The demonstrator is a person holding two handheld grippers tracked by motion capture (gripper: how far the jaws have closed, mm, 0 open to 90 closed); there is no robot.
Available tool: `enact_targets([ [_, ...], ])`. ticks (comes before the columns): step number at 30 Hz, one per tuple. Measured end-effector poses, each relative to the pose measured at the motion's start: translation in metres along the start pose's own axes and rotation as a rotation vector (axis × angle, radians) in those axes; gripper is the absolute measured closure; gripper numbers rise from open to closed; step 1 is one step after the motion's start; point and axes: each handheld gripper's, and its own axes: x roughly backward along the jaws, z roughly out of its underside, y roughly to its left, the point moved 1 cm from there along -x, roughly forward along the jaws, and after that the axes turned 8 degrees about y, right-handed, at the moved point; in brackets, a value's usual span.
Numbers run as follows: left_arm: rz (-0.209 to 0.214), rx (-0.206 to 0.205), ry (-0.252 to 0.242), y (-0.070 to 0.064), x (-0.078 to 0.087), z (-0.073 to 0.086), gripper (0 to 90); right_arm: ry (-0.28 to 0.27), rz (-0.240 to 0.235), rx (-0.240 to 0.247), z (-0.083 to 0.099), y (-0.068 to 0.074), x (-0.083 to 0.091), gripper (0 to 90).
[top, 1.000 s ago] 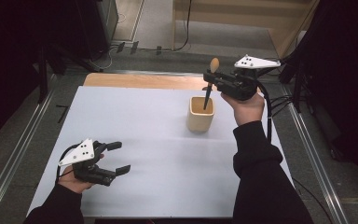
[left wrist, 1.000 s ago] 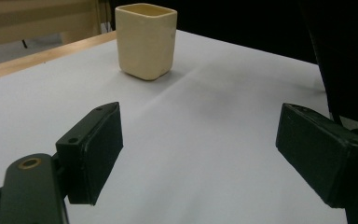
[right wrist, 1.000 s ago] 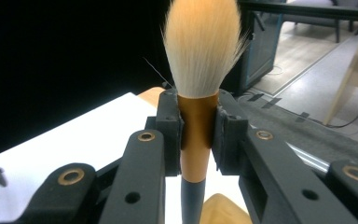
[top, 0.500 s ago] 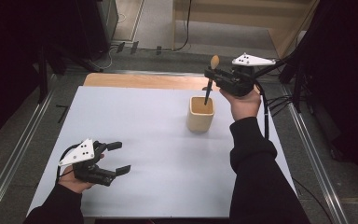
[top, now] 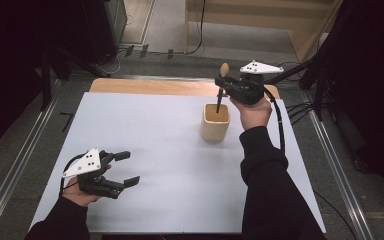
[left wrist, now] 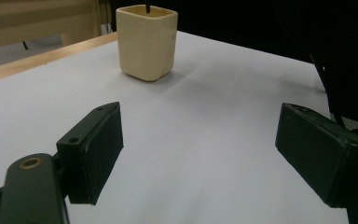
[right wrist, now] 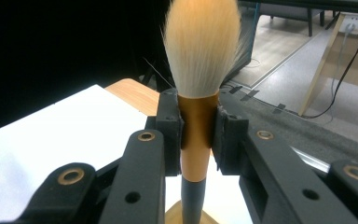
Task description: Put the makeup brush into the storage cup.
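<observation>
Clamping the brush (right wrist: 196,135) (bristles up), right gripper (top: 228,89) holds it over the cup (top: 215,121); left gripper (top: 125,168) gapes.

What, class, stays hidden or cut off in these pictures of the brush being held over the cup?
1. Inside of the cup: high view too small; left gripper view looks at its outer wall.
2. Lower end of the brush: right gripper view's bottom edge cuts the handle.
3. Left gripper grip: the person's hand hides its underside in the high view.
</observation>
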Motion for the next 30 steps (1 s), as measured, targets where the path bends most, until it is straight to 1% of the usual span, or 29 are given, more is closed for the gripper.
enact_targets([
  [4, -0.001, 0.001, 0.0, 0.001, 0.0, 0.0, 15.5, 0.002, 0.002, -0.009, 0.003, 0.0, -0.004, 76.4],
  [6, -0.007, 0.004, 0.006, 0.001, 0.0, 0.0, 15.6, 0.003, 0.006, -0.006, 0.004, 0.0, -0.005, 76.4],
  [7, -0.007, 0.007, 0.009, 0.001, 0.0, 0.001, 15.7, 0.0, 0.006, -0.008, 0.004, 0.001, -0.005, 76.4],
  [8, -0.006, 0.007, 0.007, 0.001, 0.0, 0.0, 15.7, -0.014, 0.01, -0.009, 0.006, 0.001, -0.006, 76.4],
  [15, -0.006, 0.007, 0.001, 0.001, 0.0, 0.0, 15.7, 0.019, 0.009, -0.023, 0.018, -0.001, -0.011, 76.4],
  [17, -0.009, 0.006, 0.002, 0.0, 0.0, 0.0, 15.7, 0.008, 0.01, -0.022, 0.021, -0.001, -0.011, 76.4],
  [23, -0.01, 0.009, -0.004, 0.001, 0.001, 0.0, 16.0, 0.021, 0.01, -0.032, 0.03, -0.002, -0.015, 76.3],
  [28, -0.004, 0.014, 0.006, 0.0, 0.0, 0.0, 16.0, 0.036, -0.001, -0.043, 0.032, -0.002, -0.016, 76.3],
  [30, -0.004, 0.013, 0.006, 0.0, 0.0, 0.0, 16.0, 0.04, 0.001, -0.04, 0.032, -0.002, -0.017, 76.4],
])
